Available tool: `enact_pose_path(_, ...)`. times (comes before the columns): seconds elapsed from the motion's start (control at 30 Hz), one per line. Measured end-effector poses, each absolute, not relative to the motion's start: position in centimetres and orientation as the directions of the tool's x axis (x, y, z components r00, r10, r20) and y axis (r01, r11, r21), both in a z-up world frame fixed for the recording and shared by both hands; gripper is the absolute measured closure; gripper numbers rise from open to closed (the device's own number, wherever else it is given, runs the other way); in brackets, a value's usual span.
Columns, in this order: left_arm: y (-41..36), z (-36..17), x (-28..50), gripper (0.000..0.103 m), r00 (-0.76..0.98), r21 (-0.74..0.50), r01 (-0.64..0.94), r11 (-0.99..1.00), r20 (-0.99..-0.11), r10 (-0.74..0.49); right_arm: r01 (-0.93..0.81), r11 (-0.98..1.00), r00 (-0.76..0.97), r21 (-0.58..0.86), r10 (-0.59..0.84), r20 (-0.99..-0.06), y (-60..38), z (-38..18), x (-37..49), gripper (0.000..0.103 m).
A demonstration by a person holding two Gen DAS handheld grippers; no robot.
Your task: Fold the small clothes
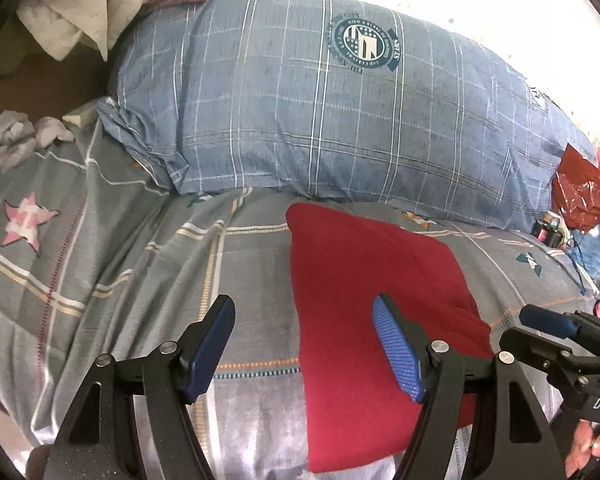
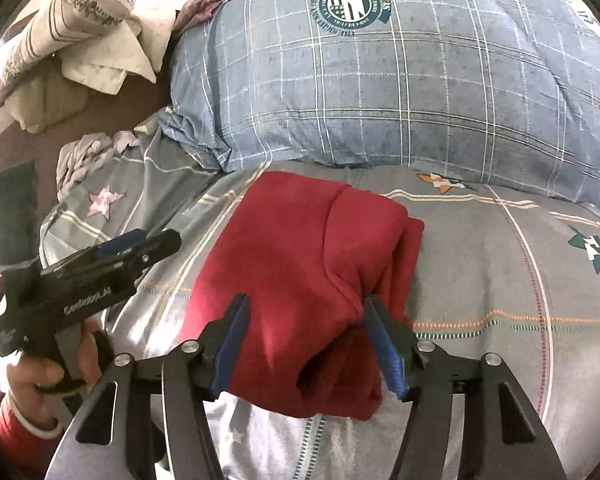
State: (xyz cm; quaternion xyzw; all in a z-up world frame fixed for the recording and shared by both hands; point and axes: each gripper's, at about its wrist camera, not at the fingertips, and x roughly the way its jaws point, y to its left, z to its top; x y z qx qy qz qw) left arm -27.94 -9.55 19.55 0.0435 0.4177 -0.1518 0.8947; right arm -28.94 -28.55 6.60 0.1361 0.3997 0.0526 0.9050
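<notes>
Folded red fleece garment [image 2: 300,280] is lying flat on the grey plaid bedsheet [image 2: 480,280], directly ahead of the right tongs [image 2: 306,344], likely just set down. Both tongs are gaping, gripping nothing; left tongs [image 1: 304,348] straddling its edge.

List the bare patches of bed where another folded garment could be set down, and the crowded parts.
Free: bedsheet right of the red garment, below the blue pillow; also the stretch left of it, toward the pink star. Crowded: crumpled grey cloth and cream cloths at far left.
</notes>
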Motion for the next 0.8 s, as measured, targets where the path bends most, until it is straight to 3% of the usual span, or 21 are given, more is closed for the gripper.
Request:
enact_pose_path(0.43, -9.4, 22.2, -30.7, 0.032, 0.651, -0.003, 0.333, 0.943, -0.723, -0.232, 0.055, 0.959, 0.72, 0.279, 0.155, -0.676, -28.7, 8.2, -30.3, 0.022)
enact_pose_path(0.8, -9.0, 22.3, -30.8, 0.032, 0.652, 0.01, 0.354, 0.935, -0.72, -0.239, 0.072, 0.955, 0.723, 0.287, 0.148, -0.674, -29.4, 8.2, -30.5, 0.021)
